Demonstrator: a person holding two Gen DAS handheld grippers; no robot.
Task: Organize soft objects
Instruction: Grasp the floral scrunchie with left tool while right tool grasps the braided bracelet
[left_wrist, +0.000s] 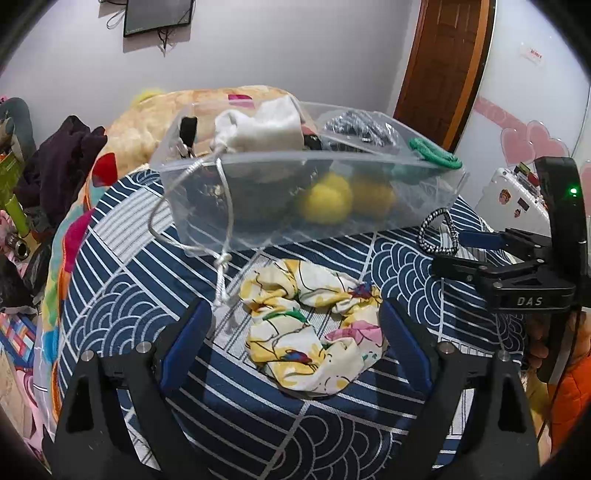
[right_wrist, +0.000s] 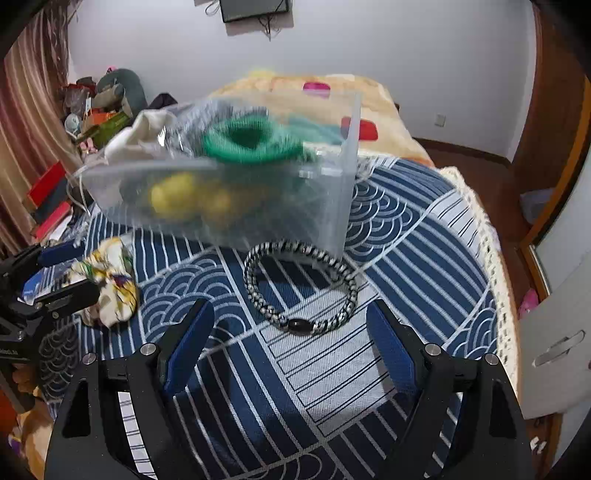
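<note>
A floral yellow-and-white cloth scrunchie (left_wrist: 314, 325) lies on the blue patterned cloth, between the open fingers of my left gripper (left_wrist: 295, 325); it also shows at the left of the right wrist view (right_wrist: 110, 284). A black-and-white braided bracelet (right_wrist: 301, 286) lies just ahead of my open right gripper (right_wrist: 290, 330); in the left wrist view the bracelet (left_wrist: 437, 232) lies by the right gripper's fingertips (left_wrist: 476, 240). Behind stands a clear plastic box (left_wrist: 306, 192) holding yellow balls (left_wrist: 327, 203), a white drawstring pouch (left_wrist: 258, 127) and a green rope ring (right_wrist: 251, 142).
The round table has a blue wave-pattern cloth (right_wrist: 406, 240). A bed with a peach blanket (right_wrist: 332, 88) is behind. Clutter and dark clothes (left_wrist: 59, 158) stand at the left; a wooden door (left_wrist: 443, 66) and white cabinet (right_wrist: 557, 332) at the right.
</note>
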